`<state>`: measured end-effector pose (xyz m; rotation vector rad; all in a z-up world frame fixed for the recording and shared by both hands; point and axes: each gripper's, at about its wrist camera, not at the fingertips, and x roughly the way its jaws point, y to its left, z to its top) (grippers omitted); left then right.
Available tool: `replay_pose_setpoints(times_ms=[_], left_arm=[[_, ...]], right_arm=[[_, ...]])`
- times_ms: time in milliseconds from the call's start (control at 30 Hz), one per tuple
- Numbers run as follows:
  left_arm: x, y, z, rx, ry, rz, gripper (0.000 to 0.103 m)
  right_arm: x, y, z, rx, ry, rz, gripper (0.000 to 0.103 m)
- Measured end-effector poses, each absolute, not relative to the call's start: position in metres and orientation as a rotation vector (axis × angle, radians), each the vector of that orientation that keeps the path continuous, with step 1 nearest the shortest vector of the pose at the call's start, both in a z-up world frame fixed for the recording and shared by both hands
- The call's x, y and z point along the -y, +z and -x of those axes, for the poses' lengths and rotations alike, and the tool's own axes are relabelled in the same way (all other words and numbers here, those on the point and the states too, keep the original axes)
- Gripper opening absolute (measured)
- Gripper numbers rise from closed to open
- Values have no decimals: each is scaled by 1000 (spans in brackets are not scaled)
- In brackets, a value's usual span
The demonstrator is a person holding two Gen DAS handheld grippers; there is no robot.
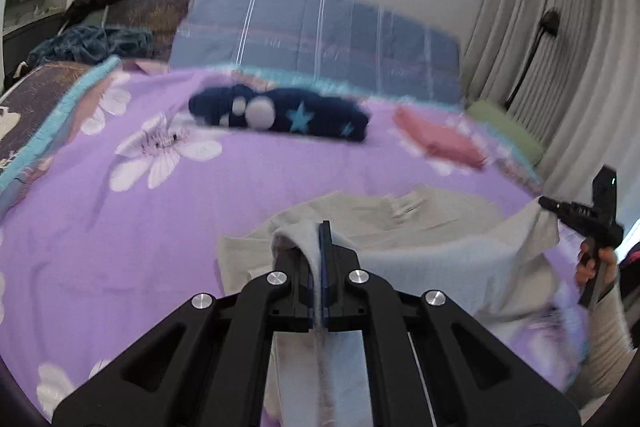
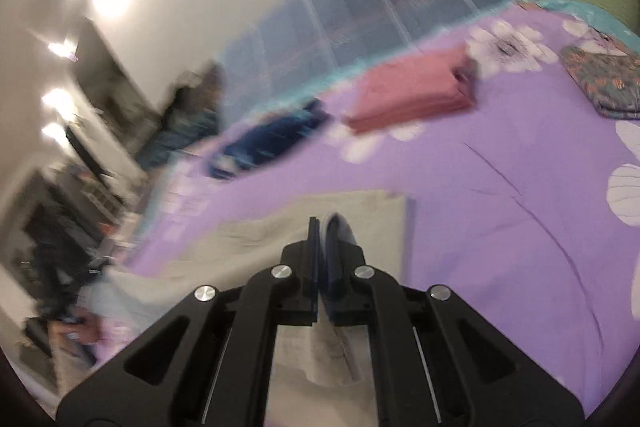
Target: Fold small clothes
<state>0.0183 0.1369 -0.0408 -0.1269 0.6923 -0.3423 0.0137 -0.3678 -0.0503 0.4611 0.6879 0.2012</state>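
A pale grey garment [image 1: 432,251] lies half folded on the purple flowered bedspread [image 1: 160,211], its far part flat and its near edge lifted. My left gripper [image 1: 323,227] is shut on one raised corner of it. In the left wrist view my right gripper [image 1: 548,203] pinches the other corner at the far right, a hand below it. The right wrist view shows my right gripper [image 2: 320,221] shut on a fold of the grey garment [image 2: 280,227], which stretches left toward the other hand. Both views are blurred.
A dark blue folded garment with stars [image 1: 280,113] and a pink folded garment [image 1: 440,141] lie further back on the bed. A blue striped pillow [image 1: 320,39] stands behind them. A patterned folded cloth [image 2: 600,87] lies at the right. Curtains [image 1: 540,27] hang at the right.
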Motion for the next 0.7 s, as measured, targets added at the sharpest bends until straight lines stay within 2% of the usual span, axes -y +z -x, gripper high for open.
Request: replay_pose_setpoints(times_ms=[100, 200, 233, 367, 467, 567, 633, 667, 700], left_arm=[[-130, -88, -49, -831, -309, 131, 3], [-136, -114, -55, -884, -310, 154, 8], [-142, -114, -54, -878, -323, 189, 9], [-150, -104, -42, -857, -327, 237, 28], [-153, -98, -26, -854, -330, 238, 30], [-155, -99, -9, -871, -329, 249, 30], [-156, -98, 2, -867, -350, 247, 18], [-156, -98, 5, -860, -379, 254, 6], [-156, -96, 7, -856, -404, 263, 4]], right_arm=[[372, -95, -47, -826, 166, -524, 4], [378, -113, -47, -853, 190, -549, 7], [379, -113, -47, -852, 200, -552, 7], [379, -102, -36, -856, 234, -500, 16], [372, -95, -21, -869, 252, -433, 21], [372, -91, -6, -881, 240, -391, 19], [373, -88, 1, -872, 222, -369, 10], [373, -85, 3, -867, 221, -364, 10], [372, -83, 5, -863, 226, -363, 9]])
